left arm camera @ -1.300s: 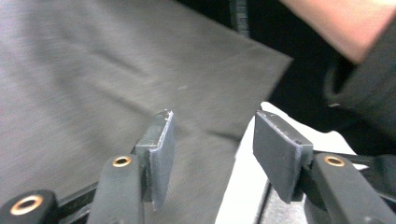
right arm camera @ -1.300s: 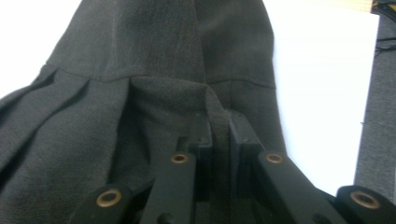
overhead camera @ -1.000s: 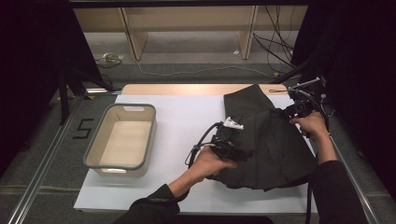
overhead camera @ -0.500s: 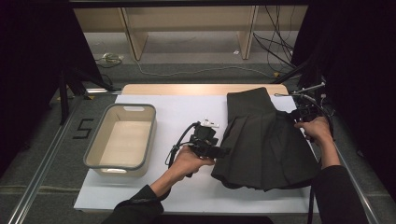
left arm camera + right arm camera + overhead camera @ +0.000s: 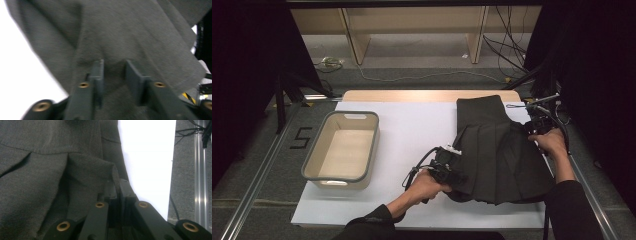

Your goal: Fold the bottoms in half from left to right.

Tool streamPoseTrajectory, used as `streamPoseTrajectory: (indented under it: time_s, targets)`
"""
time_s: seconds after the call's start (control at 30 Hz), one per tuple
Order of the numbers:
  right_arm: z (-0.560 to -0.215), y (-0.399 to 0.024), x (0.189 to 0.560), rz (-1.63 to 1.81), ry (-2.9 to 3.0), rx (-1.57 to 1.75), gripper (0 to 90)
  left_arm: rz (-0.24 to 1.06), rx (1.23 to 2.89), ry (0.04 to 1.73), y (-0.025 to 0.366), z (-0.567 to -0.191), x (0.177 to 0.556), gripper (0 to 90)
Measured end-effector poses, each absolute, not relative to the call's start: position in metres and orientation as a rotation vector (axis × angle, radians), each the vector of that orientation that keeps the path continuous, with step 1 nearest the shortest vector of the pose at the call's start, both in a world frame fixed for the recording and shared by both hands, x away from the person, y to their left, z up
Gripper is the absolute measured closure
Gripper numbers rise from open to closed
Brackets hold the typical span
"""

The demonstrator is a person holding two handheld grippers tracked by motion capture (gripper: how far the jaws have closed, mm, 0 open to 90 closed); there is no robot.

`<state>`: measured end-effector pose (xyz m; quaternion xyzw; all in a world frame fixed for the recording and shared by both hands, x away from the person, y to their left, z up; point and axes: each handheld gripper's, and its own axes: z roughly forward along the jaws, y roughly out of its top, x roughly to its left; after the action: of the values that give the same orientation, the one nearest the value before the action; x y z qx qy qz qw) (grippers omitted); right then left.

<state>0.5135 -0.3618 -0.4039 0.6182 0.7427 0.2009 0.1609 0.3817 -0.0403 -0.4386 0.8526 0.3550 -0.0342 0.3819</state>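
A dark grey pleated skirt (image 5: 502, 150) lies spread on the right half of the white table top (image 5: 412, 125). My left gripper (image 5: 458, 174) sits low at the skirt's lower left edge. In the left gripper view its jaws have just been closing around the skirt (image 5: 125, 32), and the left gripper (image 5: 113, 67) still shows a gap with puckered cloth in it. My right gripper (image 5: 532, 131) is at the skirt's right edge. The right gripper (image 5: 116, 185) is shut on a raised fold of the skirt (image 5: 50, 157).
A grey empty bin (image 5: 374, 145) stands on the left part of the table top. A wooden strip (image 5: 427, 95) runs along the far edge. A metal rail (image 5: 592, 190) borders the right side, with cables (image 5: 557, 125) trailing behind the right hand.
The left gripper drew back to the left of the skirt, then came down onto its lower left edge with narrower jaws. The skirt now lies flatter. The right hand has stayed put.
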Motion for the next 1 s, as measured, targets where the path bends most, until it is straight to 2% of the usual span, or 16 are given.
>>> streamPoseTrajectory:
  time_s: [0.07,0.17,0.33,0.4,0.47,0.53,0.67,0.77,1.0]
  targets:
    - [-0.405,-0.361,0.514,0.562,2.12,1.762,86.1,-0.093,2.183,0.91,-0.048,-0.441,0.379,82.3]
    - [-0.408,-0.36,0.514,0.542,2.111,1.767,85.6,-0.203,2.175,0.882,-0.062,-0.447,0.371,87.9]
    - [-0.413,-0.358,0.515,0.509,2.103,1.765,83.8,-0.23,2.198,0.802,-0.076,-0.448,0.356,80.4]
    - [-0.414,-0.359,0.514,0.506,2.091,1.771,77.5,-0.217,2.18,0.799,-0.072,-0.443,0.356,72.9]
    - [-0.415,-0.361,0.512,0.503,2.085,1.782,67.2,-0.204,2.171,0.787,-0.065,-0.438,0.358,64.2]
    - [-0.413,-0.363,0.51,0.516,2.064,1.796,61.9,-0.158,2.169,0.785,-0.058,-0.431,0.361,56.5]
    - [-0.403,-0.366,0.503,0.588,2.035,1.784,51.9,-0.097,2.159,0.811,-0.048,-0.423,0.366,47.2]
    - [-0.396,-0.369,0.494,0.658,2.038,1.778,53.8,-0.031,2.158,0.834,-0.041,-0.419,0.369,41.9]
    - [-0.397,-0.376,0.461,0.664,2.084,1.735,59.7,0.015,2.129,0.896,-0.023,-0.415,0.381,35.7]
